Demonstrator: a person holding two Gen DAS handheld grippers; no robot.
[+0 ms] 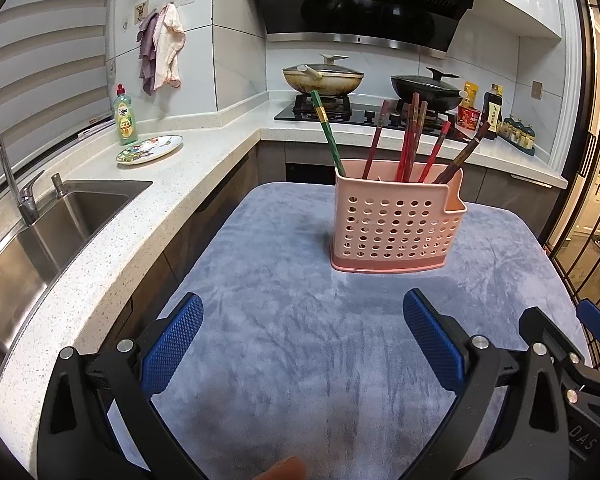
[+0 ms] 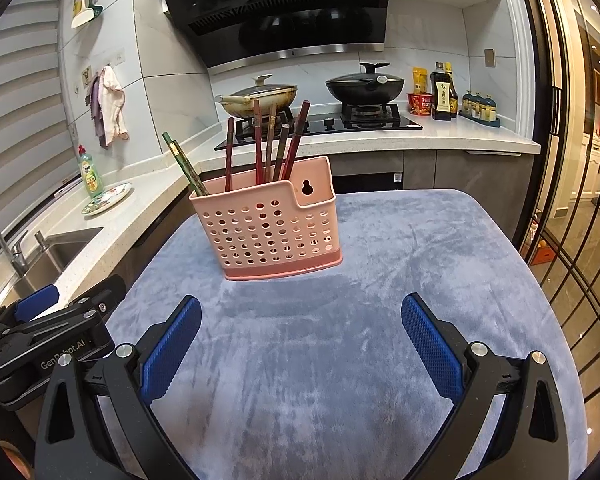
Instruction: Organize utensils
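Pink holder (image 2: 266, 226) holds one green chopstick (image 2: 185, 165), several red.

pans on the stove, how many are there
2. A cream pan with a glass lid sits on the left burner, and a black pan with a black lid sits on the right burner of the stove. None looks hidden.

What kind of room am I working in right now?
A home kitchen, most likely: a gas hob with a lidded black wok under a range hood, and a steel sink set in the speckled countertop.
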